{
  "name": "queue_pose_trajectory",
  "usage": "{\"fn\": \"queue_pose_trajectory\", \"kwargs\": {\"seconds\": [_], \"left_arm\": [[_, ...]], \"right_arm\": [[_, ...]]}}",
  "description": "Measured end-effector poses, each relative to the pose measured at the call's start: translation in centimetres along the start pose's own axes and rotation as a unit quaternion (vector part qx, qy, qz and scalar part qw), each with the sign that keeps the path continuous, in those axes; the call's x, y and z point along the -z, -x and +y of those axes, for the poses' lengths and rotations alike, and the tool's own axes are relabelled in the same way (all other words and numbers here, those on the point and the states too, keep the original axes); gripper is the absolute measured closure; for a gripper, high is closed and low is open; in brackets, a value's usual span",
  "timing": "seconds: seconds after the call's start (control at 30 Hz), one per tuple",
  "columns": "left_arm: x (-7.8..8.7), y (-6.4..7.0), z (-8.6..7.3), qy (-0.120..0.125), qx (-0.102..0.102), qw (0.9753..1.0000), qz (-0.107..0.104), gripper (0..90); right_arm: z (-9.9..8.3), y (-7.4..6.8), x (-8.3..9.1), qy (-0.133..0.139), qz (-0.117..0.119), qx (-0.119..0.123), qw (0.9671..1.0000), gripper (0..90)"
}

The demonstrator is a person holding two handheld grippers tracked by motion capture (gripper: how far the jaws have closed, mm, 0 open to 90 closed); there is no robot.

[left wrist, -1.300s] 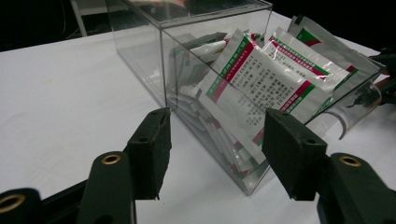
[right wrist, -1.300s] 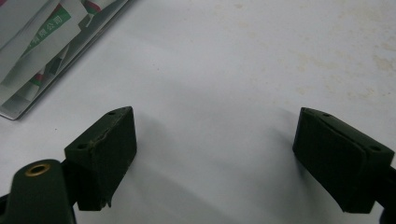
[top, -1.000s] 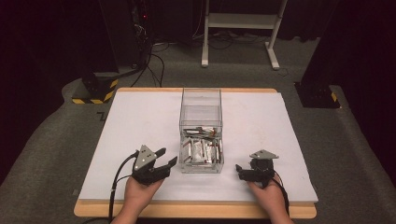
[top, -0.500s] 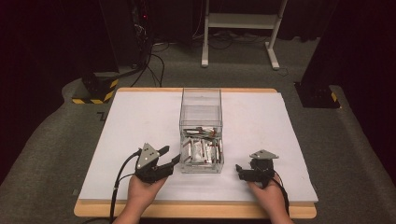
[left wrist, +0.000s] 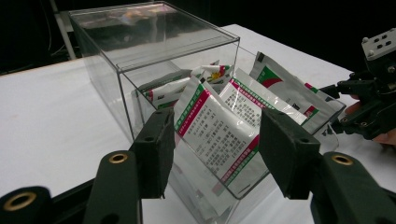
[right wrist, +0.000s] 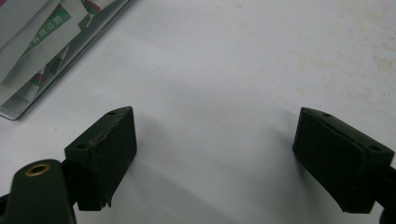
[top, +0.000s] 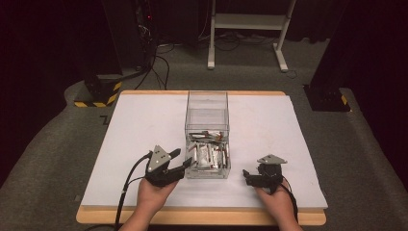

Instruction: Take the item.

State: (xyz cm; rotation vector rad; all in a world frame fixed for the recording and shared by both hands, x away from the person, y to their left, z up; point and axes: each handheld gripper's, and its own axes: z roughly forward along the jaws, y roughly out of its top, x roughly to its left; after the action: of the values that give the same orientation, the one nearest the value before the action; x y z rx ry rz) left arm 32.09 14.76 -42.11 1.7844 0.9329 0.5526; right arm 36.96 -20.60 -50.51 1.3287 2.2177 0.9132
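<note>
Counter (top: pixel 134 125): white-topped, wood-edged, set on grey carpet.

Clear plastic box (top: pixel 207 115): rectangular, open-topped, at the counter's centre, long axis running from 12 to 6 o'clock. In the left gripper view its near corner (left wrist: pixel 140 70) stands just beyond the jaws.

Sachets (top: pixel 208 155): white foil packets with green and red bands and printed text, heaped in the 6 o'clock half of the box; the 12 o'clock half looks bare. In the left gripper view several sachets (left wrist: pixel 219 130) lean upright against the transparent wall, one pressed flat to it.

Left gripper (top: pixel 179 160): at 7 o'clock from the box, held in the person's left hand (top: pixel 153 195), a grey three-cornered plate on top, black cable trailing toward 6 o'clock. Jaws wide apart, nothing between them; tips just beside the box's near-left corner. Whether they touch the wall cannot be told.

Right gripper (top: pixel 248 177): at 5 o'clock from the box, apart from it, held in the right hand (top: pixel 276 202). Jaws spread wide over bare white counter in the right gripper view (right wrist: pixel 215 154), empty; sachet edges (right wrist: pixel 32 42) show at 10 o'clock there.
</note>
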Motion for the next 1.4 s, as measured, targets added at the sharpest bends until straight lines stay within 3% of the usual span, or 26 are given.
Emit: {"fn": "queue_pose_trajectory", "kwargs": {"seconds": [0.67,1.0,1.13,1.4], "left_arm": [[-1.9,1.4,1.1,-0.003,-0.006,1.0,-0.007,50.5],[-2.8,2.5,0.8,-0.013,-0.017,0.9997,0.008,45.2],[-3.0,2.6,0.6,-0.02,-0.026,0.9993,0.018,45.2],[-2.9,2.2,0.3,-0.028,-0.023,0.999,0.026,49.3]], "right_arm": [[0.0,0.0,0.0,0.0,0.0,0.0,1.0,13.3],[0.0,0.0,0.0,0.0,0.0,0.0,1.0,13.3],[0.0,0.0,0.0,0.0,0.0,0.0,1.0,13.3],[0.0,0.0,0.0,0.0,0.0,0.001,1.0,13.3]]}}
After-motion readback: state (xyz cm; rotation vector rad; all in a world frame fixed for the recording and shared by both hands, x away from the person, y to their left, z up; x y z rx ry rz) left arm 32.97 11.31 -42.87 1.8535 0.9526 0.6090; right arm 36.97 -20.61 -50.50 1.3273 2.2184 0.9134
